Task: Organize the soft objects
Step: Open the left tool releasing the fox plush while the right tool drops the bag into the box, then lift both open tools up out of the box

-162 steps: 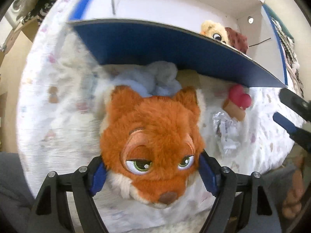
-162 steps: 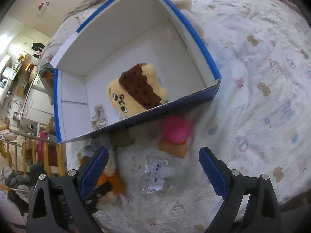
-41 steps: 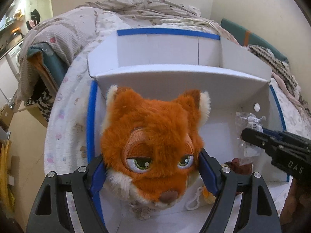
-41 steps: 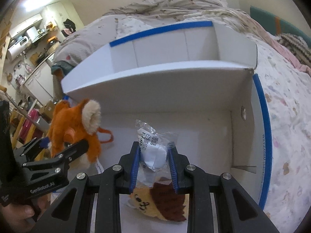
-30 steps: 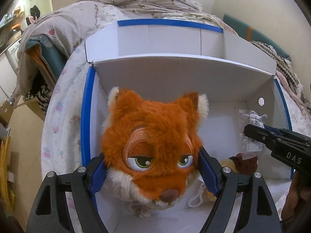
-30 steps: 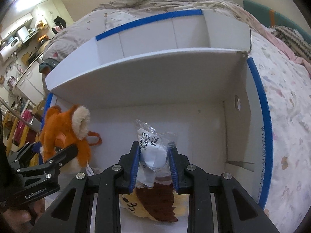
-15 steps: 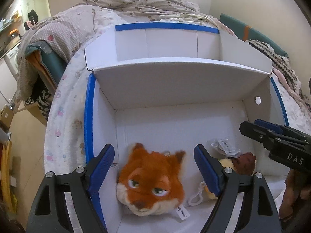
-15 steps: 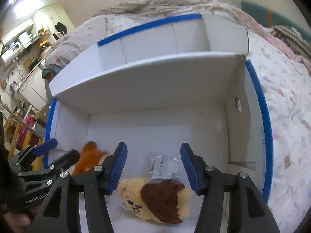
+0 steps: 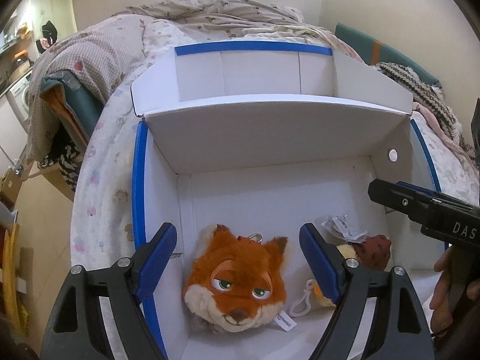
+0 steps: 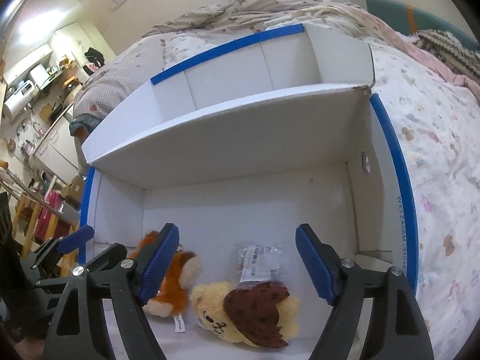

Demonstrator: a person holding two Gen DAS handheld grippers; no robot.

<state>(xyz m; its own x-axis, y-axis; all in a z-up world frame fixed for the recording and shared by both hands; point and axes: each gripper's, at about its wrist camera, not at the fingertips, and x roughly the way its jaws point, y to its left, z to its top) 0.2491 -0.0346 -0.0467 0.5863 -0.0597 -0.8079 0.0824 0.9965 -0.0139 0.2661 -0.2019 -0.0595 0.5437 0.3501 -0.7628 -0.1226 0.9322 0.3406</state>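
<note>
An orange fox-head plush (image 9: 240, 282) lies on the floor of the white, blue-edged cardboard box (image 9: 138, 186), near its left wall. My left gripper (image 9: 240, 258) hangs open and empty above it. In the right wrist view the fox (image 10: 177, 282) lies left of a yellow bear plush with a brown patch (image 10: 249, 309) and a small clear plastic packet (image 10: 258, 261). My right gripper (image 10: 237, 261) is open and empty above the packet and bear. The bear (image 9: 372, 246) and packet (image 9: 342, 225) also show in the left wrist view.
The box (image 10: 393, 162) sits on a patterned bedspread (image 10: 435, 150), its lid flap (image 9: 270, 120) standing open at the back. Crumpled bedding (image 9: 225, 9) lies behind it. My right gripper's body (image 9: 426, 210) reaches in over the box's right side. Furniture and clutter (image 10: 36, 90) stand at far left.
Both grippers carried their loads over the box and opened: the fox head fell from the left, the plastic packet from the right. Both now lie on the box floor.
</note>
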